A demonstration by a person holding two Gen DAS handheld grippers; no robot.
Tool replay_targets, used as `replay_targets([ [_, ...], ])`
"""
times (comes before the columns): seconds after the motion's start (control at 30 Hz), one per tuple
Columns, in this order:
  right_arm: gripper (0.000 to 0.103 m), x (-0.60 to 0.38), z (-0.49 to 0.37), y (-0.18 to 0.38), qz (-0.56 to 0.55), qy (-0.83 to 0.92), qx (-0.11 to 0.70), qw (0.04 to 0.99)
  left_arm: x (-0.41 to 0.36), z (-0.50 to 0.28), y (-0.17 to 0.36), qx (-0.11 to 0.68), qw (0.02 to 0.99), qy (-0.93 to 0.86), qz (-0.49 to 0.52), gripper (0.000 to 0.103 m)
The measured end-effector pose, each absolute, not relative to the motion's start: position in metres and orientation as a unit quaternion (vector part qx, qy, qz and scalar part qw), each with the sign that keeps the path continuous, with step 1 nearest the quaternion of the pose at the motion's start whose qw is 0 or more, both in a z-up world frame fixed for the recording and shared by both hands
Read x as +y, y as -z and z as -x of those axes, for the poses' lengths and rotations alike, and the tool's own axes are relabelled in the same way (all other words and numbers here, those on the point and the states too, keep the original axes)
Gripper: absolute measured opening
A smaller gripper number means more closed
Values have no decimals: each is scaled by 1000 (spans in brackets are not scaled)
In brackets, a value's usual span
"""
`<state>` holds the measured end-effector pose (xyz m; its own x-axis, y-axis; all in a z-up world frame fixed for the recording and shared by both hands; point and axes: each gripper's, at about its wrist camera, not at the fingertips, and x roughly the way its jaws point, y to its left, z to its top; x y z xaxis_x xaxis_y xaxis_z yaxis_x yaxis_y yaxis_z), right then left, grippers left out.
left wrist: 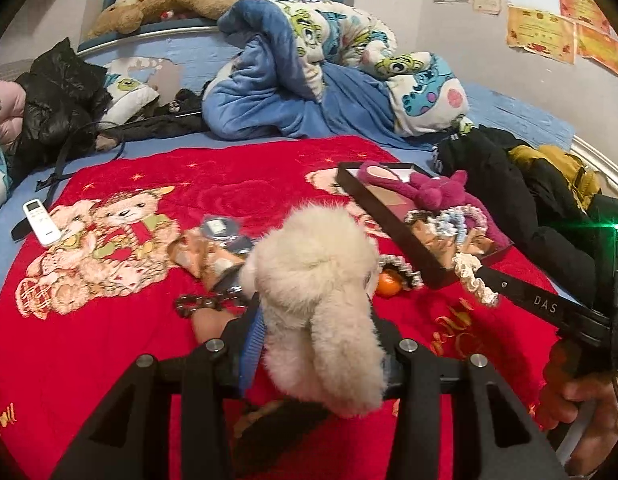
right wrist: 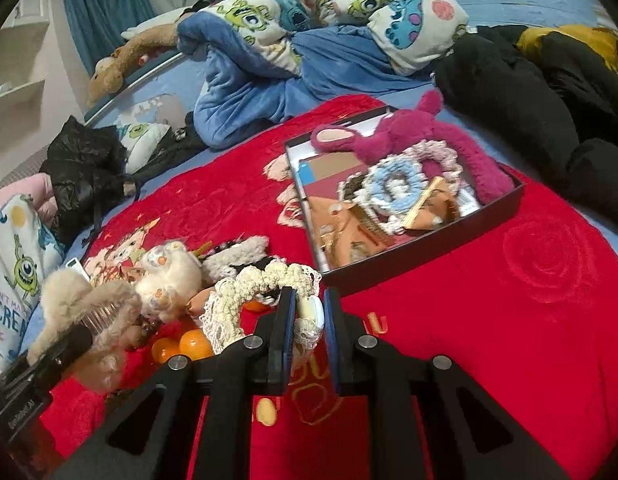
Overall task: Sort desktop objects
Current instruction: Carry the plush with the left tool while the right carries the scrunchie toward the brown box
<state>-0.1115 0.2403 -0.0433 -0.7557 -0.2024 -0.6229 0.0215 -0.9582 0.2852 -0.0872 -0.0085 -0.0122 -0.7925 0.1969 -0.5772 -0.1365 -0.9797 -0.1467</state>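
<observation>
The left tool (left wrist: 309, 344) is pinched on a fluffy cream hair claw (left wrist: 321, 308), held above the red blanket (left wrist: 109, 360). The right tool (right wrist: 309, 316) is pinched on a cream lace scrunchie (right wrist: 245, 300), near the unsorted pile with its oranges (right wrist: 195, 344).

The black tray (right wrist: 505, 204) lies well apart, already holding a magenta plush headband (right wrist: 429, 140) and other scrunchies.

Risks:
- The scrunchie is gripped at one edge only; its hanging loop may snag the pile and drag items.
- Long fur hides the claw's hard body; the grip may slip.
- The full tray may let added items spill.
</observation>
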Motion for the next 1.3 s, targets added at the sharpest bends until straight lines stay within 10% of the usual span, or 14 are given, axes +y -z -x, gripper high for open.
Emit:
replay_targets([
  [1.3, 15, 368, 56, 21, -316, 941, -120, -25, 160, 90, 8, -47, 208, -926, 311, 45],
])
